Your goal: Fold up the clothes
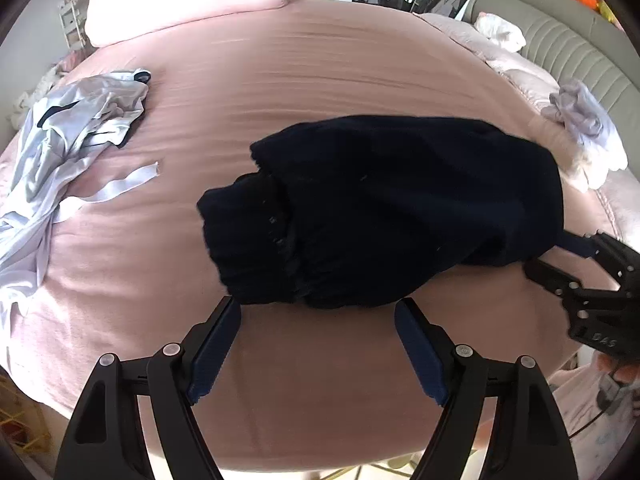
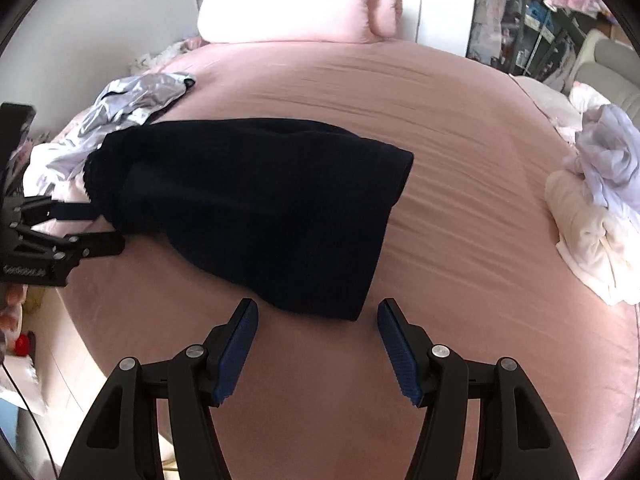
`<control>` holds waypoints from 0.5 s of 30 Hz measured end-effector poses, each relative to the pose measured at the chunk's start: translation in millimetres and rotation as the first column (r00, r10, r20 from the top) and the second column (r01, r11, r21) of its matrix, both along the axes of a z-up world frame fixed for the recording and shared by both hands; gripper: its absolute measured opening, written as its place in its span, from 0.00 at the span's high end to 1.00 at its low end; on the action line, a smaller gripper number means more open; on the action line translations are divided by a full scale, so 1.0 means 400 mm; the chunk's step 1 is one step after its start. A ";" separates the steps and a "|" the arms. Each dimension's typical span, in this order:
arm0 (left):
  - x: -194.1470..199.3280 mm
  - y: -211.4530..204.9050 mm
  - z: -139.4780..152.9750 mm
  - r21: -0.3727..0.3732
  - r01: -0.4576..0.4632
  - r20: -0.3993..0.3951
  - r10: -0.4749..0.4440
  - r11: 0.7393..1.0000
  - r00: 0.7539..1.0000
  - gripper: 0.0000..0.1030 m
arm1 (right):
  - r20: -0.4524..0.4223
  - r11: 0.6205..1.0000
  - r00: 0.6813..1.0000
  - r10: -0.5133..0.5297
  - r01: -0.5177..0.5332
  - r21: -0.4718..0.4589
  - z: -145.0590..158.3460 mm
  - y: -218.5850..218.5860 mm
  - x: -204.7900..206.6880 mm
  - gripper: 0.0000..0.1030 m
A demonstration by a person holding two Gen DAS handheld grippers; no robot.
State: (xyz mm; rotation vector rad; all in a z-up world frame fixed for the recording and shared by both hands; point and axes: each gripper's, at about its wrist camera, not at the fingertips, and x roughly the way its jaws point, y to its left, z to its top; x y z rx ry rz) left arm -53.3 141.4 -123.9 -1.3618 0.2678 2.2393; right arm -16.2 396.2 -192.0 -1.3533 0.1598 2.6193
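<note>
Skirt [image 1: 380,216], dark navy and pleated-looking, is what we are folding; it lies bunched on the pink bed [image 1: 312,380], not yet flat.

Nearest us, our left gripper [image 1: 318,312] hangs with its jaws wide and nothing between them, its tips just short of the skirt's near edge. Our right gripper [image 2: 318,312] is just as wide and just as empty, poised at the near corner of the cloth. In each view the other gripper shows at the skirt's side, close to the fabric; we cannot tell whether it touches.

We judge that we are about to take hold. Next, each gripper must go down onto an edge and pinch a single layer without catching the sheet.

Farther off, a pale garment [image 1: 68,136] lies crumpled to the left, white clothes [image 2: 600,208] are heaped to the right, and a pillow [image 2: 296,0] sits at the far end.
</note>
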 end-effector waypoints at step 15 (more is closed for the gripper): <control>-0.035 -0.037 0.003 0.032 -0.026 0.018 0.026 0.999 1.000 0.51 | 0.013 1.000 1.000 -0.010 0.010 -0.013 0.007 -0.005 -0.015 0.72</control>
